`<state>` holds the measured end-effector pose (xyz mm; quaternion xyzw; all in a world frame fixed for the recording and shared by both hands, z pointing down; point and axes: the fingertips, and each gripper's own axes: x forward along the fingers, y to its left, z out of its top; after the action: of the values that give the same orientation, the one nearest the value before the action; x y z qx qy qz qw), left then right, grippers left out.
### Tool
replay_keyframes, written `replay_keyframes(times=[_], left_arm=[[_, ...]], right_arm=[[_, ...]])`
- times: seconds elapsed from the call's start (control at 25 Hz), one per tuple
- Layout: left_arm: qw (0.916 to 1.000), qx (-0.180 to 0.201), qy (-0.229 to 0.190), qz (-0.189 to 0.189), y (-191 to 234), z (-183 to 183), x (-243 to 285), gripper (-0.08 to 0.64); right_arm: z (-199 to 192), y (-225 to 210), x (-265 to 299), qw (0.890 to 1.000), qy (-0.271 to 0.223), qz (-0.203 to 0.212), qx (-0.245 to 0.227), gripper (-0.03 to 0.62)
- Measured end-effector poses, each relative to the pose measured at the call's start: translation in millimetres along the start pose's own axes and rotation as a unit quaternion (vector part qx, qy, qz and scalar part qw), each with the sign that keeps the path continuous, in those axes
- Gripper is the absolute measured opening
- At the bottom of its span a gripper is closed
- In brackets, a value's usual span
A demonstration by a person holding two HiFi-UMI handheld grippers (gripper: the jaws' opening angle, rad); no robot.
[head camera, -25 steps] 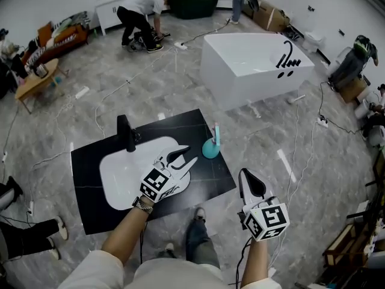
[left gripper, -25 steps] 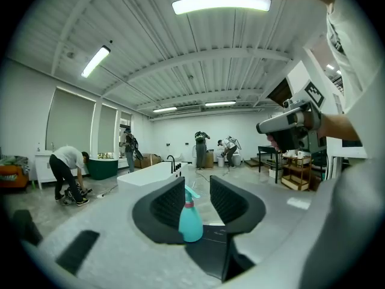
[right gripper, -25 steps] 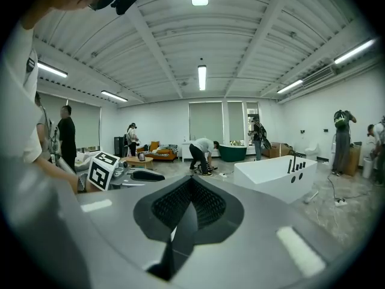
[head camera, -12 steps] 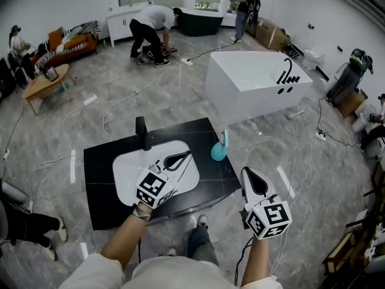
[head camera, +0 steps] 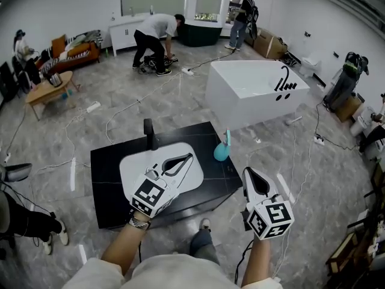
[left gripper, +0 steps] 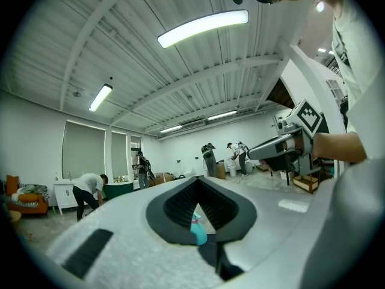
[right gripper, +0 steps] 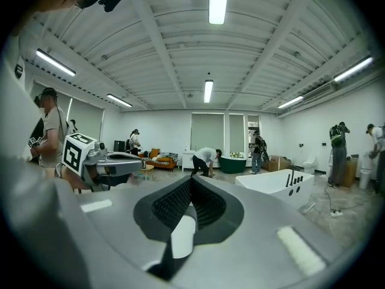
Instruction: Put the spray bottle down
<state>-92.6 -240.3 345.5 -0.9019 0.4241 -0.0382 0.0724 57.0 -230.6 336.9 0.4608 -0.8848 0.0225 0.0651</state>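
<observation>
The teal spray bottle (head camera: 222, 149) stands upright at the right edge of the black counter (head camera: 108, 173), with nothing touching it. My left gripper (head camera: 191, 156) hovers over the white sink basin (head camera: 135, 161), left of the bottle and apart from it, shut and empty. In the left gripper view, the spray bottle (left gripper: 197, 230) shows as a teal sliver through the slot below the joined tips of the left gripper (left gripper: 197, 178). My right gripper (head camera: 246, 172) hangs off the counter's right front corner, shut with nothing in it. In its own view the right gripper (right gripper: 191, 177) has its tips together.
A black faucet (head camera: 148, 131) rises behind the basin. A white bathtub (head camera: 255, 86) stands beyond the counter at the right. Cables run over the grey floor. People work at the far wall, and a wooden table (head camera: 45, 90) stands at the left.
The left jaws went from open to shut. Both grippers lifted and drew back toward me. The spray bottle stayed standing on the counter.
</observation>
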Motion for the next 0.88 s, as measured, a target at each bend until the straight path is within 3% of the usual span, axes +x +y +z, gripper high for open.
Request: replay_keyframes(times=[0.32, 0.88], left_arm=[[0.9995, 0.027, -0.014, -0.004, -15, 25, -17, 0.002], [0.9993, 0.03, -0.021, -0.007, -26, 38, -24, 0.002]], right_arm=[[14, 15, -17, 1.0, -0.007, -0.004, -0.018, 0.006], [16, 25, -30, 0.999, 0.001, -0.001, -0.039, 0.006]])
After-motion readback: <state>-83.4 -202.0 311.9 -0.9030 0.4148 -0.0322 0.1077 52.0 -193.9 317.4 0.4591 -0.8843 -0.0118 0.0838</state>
